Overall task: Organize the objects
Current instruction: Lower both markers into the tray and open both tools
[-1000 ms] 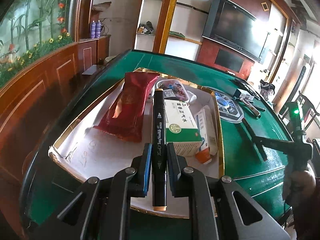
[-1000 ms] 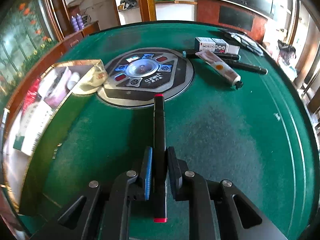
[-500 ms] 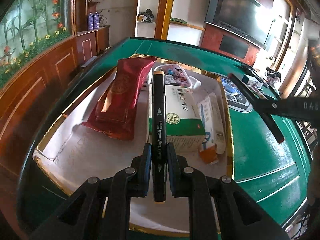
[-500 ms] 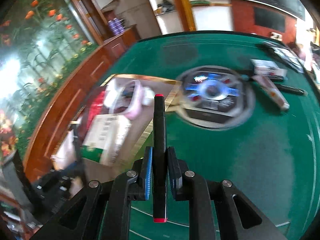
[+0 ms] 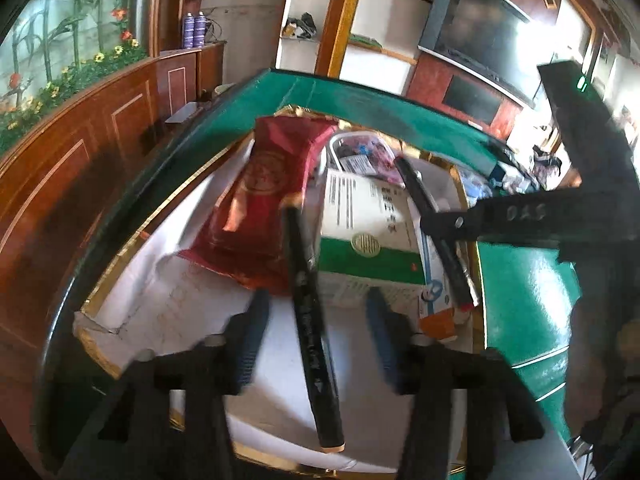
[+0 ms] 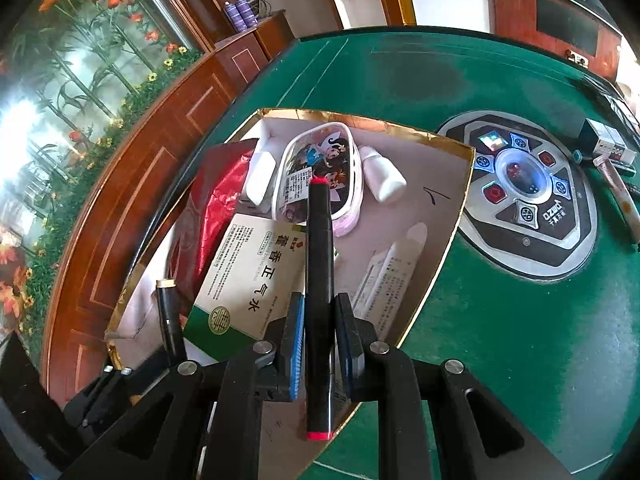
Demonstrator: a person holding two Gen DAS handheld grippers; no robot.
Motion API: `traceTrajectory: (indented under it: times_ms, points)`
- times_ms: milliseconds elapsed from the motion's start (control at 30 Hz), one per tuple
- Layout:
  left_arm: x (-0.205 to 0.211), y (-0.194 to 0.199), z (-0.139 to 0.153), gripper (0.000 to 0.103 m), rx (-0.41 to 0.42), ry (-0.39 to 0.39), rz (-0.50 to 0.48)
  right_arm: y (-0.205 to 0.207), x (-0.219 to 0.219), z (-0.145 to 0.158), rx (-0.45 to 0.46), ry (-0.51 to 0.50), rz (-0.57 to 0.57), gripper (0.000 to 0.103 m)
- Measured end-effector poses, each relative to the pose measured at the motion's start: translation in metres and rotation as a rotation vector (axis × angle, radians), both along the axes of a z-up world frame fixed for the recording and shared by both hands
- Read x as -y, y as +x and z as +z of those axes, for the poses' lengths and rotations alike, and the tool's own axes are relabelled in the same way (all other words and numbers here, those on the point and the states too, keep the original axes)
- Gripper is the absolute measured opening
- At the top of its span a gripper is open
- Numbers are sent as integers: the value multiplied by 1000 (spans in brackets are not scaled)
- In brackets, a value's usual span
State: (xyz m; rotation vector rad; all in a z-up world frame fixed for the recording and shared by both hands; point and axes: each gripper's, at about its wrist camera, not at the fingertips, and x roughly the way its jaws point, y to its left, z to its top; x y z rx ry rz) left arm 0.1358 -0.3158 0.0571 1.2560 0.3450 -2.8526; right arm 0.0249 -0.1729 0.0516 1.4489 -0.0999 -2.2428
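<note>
In the left wrist view my left gripper (image 5: 316, 336) hangs over the white, gold-rimmed box (image 5: 132, 248). Its jaws are opening. A black marker with tan ends (image 5: 308, 312) lies tilted between the pads, touching neither. My right gripper (image 6: 319, 320) is shut on a black marker with red ends (image 6: 319, 280) above the box's (image 6: 460, 200) right half. The red-ended marker (image 5: 436, 236) also shows from the left wrist. The tan-ended marker (image 6: 170, 320) shows at the lower left of the right wrist view.
Inside the box lie a red packet (image 5: 260, 208), a green-and-white medicine carton (image 6: 248, 280), a cartoon pouch (image 6: 320, 168), a white bottle (image 6: 384, 180) and a white tube (image 6: 392, 272). On the green table are a round control panel (image 6: 528, 192), a small carton (image 6: 608, 144) and a tube (image 6: 620, 192).
My left jaws have spread, and the tan-ended marker has come free and tilted. My right gripper has carried the red-ended marker left, from over the green felt to over the box.
</note>
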Motion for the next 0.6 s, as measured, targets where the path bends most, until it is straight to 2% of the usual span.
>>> traceTrajectory:
  times_ms: [67,133,233,333,400,467,533,600]
  points:
    - [7,4,5,66,-31,45,12,-2,2,-2,6,-2,-5,16]
    - [15,8,13,79,-86,97,35,-4,3,-4,21,2,-3,16]
    - [23,14,25,86,-178,148,94,-7,0,-11,77,-18,-8,17]
    - [23,12,32,94,-248,197,114,-6,-11,-8,90,-95,-11,23]
    - [15,1,29,94,-246,183,112,-2,-22,2,54,-127,-29,31]
    - [2,-12,23,94,-202,122,98,4,-38,13,12,-152,-55,46]
    - [-9,-22,16,94,-180,56,90,9,-58,22,-31,-159,-78,51]
    - [-22,-31,6,94,-151,21,70,14,-75,28,-64,-150,-97,53]
